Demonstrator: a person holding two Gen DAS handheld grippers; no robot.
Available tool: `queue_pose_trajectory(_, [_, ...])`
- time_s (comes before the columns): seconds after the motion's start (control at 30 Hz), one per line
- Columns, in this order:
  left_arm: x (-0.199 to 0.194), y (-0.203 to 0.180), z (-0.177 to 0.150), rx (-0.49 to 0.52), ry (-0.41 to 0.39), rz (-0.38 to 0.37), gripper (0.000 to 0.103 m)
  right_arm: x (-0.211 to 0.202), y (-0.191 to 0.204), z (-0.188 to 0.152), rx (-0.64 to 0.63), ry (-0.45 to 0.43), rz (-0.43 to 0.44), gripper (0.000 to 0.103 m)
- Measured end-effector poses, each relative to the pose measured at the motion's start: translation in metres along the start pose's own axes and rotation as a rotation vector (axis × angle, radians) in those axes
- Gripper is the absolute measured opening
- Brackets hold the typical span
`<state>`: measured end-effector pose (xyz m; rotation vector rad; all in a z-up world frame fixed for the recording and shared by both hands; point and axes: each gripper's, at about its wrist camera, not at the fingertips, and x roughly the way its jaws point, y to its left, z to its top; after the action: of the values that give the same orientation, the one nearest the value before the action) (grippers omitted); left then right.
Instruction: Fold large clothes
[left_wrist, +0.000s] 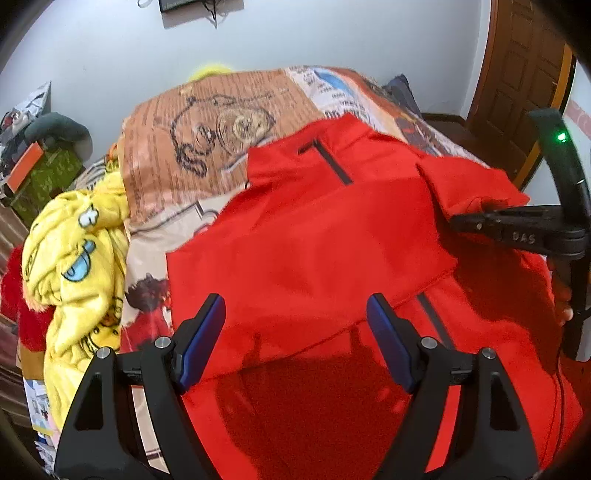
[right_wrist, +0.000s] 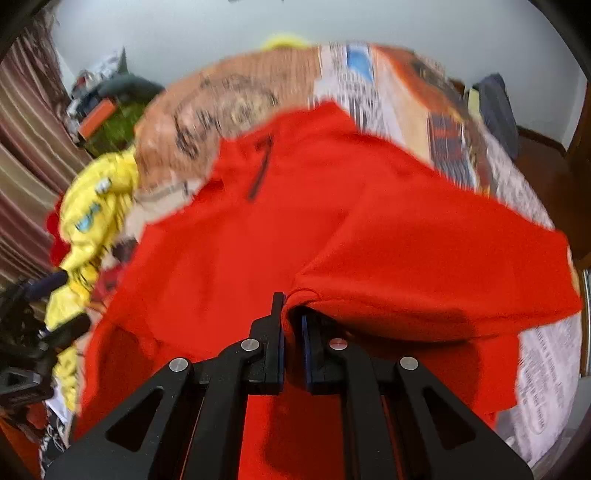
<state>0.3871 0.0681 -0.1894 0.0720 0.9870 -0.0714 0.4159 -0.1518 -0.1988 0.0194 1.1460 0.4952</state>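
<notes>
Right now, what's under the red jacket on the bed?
The red jacket lies on a printed bedspread, which shows around its far and side edges. A sleeve is folded across its front, held by the right gripper. Anything else beneath stays covered.

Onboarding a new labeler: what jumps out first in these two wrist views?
The bright red pullover with a dark zip at its collar, spread over the bed's printed bedspread, fills both views. The right gripper is shut on a fold of its fabric, while the left gripper hovers open over the near part. A crumpled yellow cartoon-print blanket sits at the left.
</notes>
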Motion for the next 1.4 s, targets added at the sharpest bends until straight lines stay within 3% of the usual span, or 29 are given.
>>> queue_pose_trajectory(0.2, [0.007,-0.007,-0.005,0.018,0.024,-0.004,0.078,0.01,-0.006,-0.01,0.032,0.084,0.037,0.012])
queue_pose_trajectory(0.3, [0.006,-0.015,0.0,0.035,0.02,-0.005,0.078,0.004,-0.003,-0.011,-0.006,0.146,0.046,0.037])
queue_pose_trajectory(0.33, [0.004,-0.018,0.002,0.041,0.016,-0.006,0.078,-0.001,-0.001,-0.012,-0.026,0.158,0.036,0.052])
queue_pose_trajectory(0.37, [0.003,-0.02,0.005,0.047,0.012,-0.007,0.078,-0.007,0.0,-0.013,-0.046,0.15,0.024,0.056])
queue_pose_trajectory(0.5, [-0.006,-0.039,0.019,0.081,-0.022,-0.014,0.078,-0.046,-0.006,-0.017,-0.111,0.047,-0.01,0.056])
queue_pose_trajectory(0.8, [-0.025,-0.111,0.064,0.199,-0.116,-0.059,0.079,-0.136,-0.075,-0.018,-0.002,-0.203,-0.112,0.062])
queue_pose_trajectory(0.93, [-0.021,-0.154,0.082,0.267,-0.139,-0.087,0.079,-0.16,-0.103,-0.023,0.044,-0.27,-0.176,0.064])
queue_pose_trajectory(1.17, [0.018,-0.235,0.102,0.344,-0.082,-0.19,0.079,-0.163,-0.146,-0.039,0.123,-0.265,-0.262,0.064])
queue_pose_trajectory(1.4, [0.074,-0.306,0.108,0.461,0.034,-0.235,0.079,-0.15,-0.187,-0.057,0.226,-0.207,-0.265,0.064])
